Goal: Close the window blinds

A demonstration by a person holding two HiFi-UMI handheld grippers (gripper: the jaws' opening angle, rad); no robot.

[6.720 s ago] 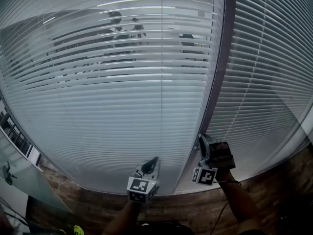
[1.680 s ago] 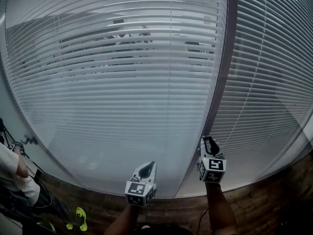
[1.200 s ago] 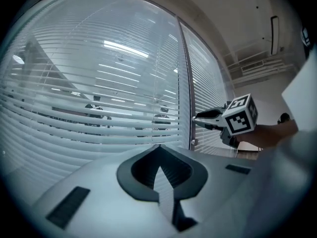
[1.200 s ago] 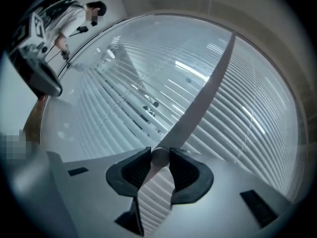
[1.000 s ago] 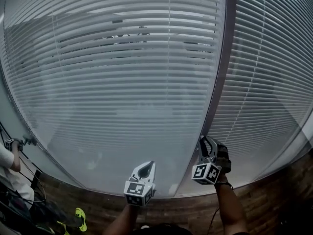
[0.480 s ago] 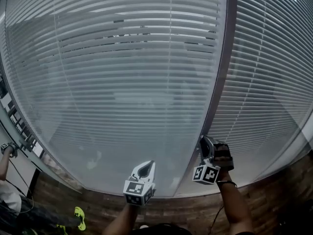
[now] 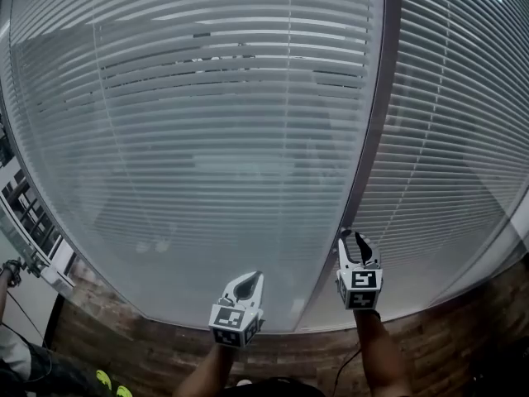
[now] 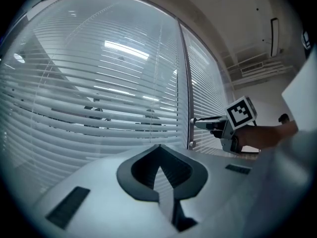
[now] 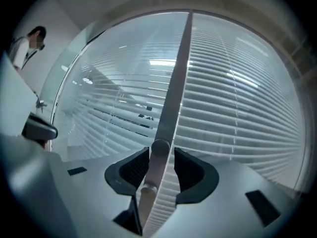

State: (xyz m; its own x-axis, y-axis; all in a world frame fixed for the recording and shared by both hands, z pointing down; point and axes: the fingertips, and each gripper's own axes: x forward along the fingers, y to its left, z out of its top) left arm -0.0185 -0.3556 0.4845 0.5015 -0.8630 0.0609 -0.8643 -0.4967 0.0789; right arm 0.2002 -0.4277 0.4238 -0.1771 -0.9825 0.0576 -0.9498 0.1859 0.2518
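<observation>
White slatted blinds (image 7: pixel 207 139) hang behind glass on both sides of a grey upright post (image 7: pixel 376 122). The slats are tilted partly shut, and dim shapes of a room show through the upper ones. My right gripper (image 7: pixel 354 236) points level at the post. In the right gripper view a small round knob (image 9: pixel 159 146) on the post (image 9: pixel 178 68) sits between its jaws. Those jaws have just been opening and the pads stand slightly off the knob. My left gripper (image 7: pixel 258 275) hovers lower left, shut on nothing, its tips (image 8: pixel 159 147) meeting before the blinds (image 8: pixel 99 108).
A brick-patterned strip (image 7: pixel 463 329) runs below the glass. A person's hand (image 7: pixel 10 270) shows at the far left edge, and a person (image 9: pixel 25 46) stands off to the upper left in the right gripper view. The left gripper view shows my right gripper (image 8: pixel 208 124) at the post.
My right gripper has rolled back upright around the knob, its marker cube now facing me squarely, and its jaws stand wider. My left gripper has stayed put. The person at lower left has shifted.
</observation>
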